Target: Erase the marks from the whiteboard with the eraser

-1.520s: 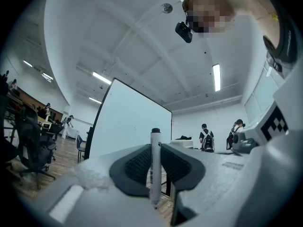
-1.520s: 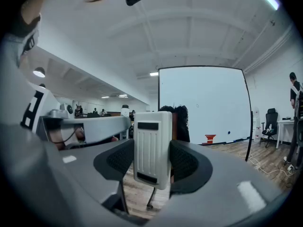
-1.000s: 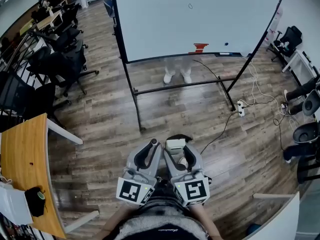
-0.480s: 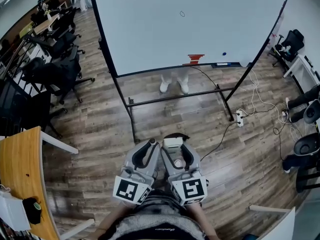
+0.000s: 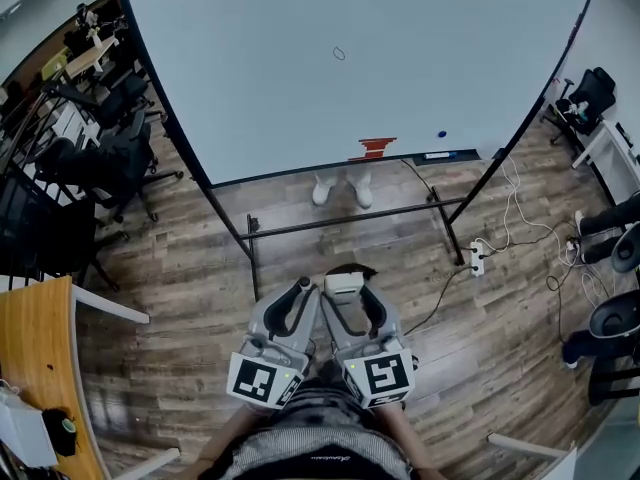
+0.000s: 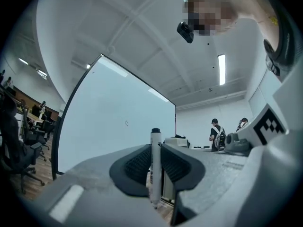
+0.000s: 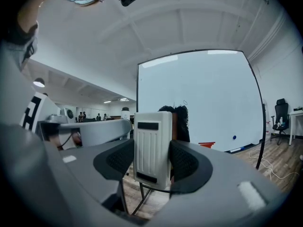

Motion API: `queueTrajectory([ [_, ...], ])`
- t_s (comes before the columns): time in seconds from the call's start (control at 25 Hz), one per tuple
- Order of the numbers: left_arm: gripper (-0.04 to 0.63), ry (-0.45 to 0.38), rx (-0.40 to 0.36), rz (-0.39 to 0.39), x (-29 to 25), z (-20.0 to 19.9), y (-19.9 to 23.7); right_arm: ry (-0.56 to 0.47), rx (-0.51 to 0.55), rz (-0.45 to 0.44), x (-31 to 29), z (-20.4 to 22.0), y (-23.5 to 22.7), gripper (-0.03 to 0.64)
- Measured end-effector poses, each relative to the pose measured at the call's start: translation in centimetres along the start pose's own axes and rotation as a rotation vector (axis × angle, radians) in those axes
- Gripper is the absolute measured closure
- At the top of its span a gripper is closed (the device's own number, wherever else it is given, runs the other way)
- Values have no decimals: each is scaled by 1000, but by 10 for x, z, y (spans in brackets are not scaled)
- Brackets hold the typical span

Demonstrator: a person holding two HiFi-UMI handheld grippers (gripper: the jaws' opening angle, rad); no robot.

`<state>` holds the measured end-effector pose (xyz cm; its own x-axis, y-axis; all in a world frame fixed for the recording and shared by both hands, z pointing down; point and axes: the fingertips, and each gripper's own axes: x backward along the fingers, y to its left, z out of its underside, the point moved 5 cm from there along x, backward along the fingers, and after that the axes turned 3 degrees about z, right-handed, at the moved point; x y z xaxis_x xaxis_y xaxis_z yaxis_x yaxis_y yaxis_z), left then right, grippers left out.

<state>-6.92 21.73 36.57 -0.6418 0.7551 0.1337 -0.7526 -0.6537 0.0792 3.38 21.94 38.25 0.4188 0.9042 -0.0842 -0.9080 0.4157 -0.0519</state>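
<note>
As seen from the head, left claw and right claw low before the body, well apart from whiteboard; loop mark unerased. From left gripper view, clamped on upright marker. From right gripper view, clamped on eraser, facing board. Judged: no wiping begun, all erasing left.

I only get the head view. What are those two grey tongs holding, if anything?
Observer: The left tongs are shut on a white marker with a black cap, upright between the jaws.
Visitor: And the other?
Observer: The right tongs clamp the eraser, its ribbed white back toward that camera.
Visitor: Anyone else around?
Observer: Two people stand far off, right of the whiteboard.
</note>
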Motion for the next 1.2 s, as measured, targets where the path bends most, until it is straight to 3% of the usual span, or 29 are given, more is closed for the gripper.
queueTrajectory([
  [0.4,520,9,-15,-36,-76,15,1,18,0,-29,-34,-1,-73,374],
  [0.76,520,12,-16,-40,-114,21,7,29,-14,-55,-57,-4,-108,374],
  [1.2,520,5,9,21,-198,34,66,-3,-43,48,-129,-8,-161,374],
])
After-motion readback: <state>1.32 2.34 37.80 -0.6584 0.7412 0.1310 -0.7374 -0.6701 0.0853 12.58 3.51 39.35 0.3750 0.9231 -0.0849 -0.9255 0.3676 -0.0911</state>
